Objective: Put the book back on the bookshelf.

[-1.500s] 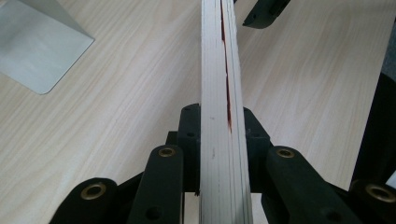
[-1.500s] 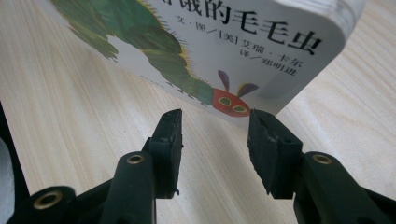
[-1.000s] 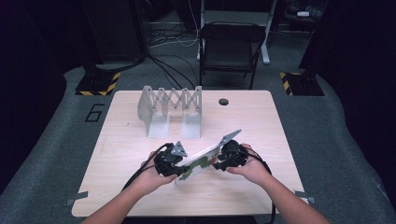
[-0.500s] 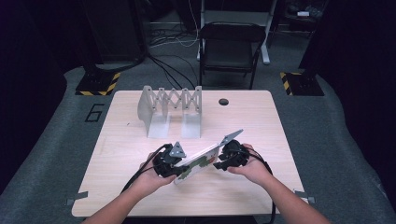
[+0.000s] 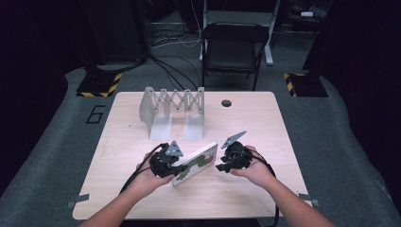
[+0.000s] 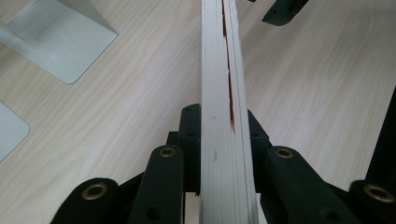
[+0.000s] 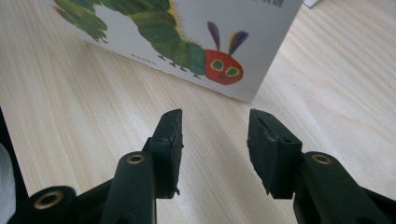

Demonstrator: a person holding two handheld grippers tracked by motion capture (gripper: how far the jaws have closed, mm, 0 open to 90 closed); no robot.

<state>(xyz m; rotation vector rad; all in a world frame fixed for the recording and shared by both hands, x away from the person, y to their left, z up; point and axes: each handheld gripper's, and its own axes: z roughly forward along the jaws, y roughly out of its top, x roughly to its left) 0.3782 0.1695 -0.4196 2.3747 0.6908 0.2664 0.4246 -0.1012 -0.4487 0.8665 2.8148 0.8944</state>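
The picture book (image 5: 196, 163) stands on edge on the bench (image 5: 246, 127), pinched in the left gripper (image 5: 176, 168); the right gripper (image 5: 221, 166) sits just beside its cover, jaws spread and empty; carrying it into the rack (image 5: 172, 111) likely remains.

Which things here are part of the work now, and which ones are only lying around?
In the work:
- picture book, clamped on edge by the left tool
- right tool, open, just short of the book's cover
- metal folding book rack, likely the book's destination

Lying about:
- chair behind the table
- cables on the floor
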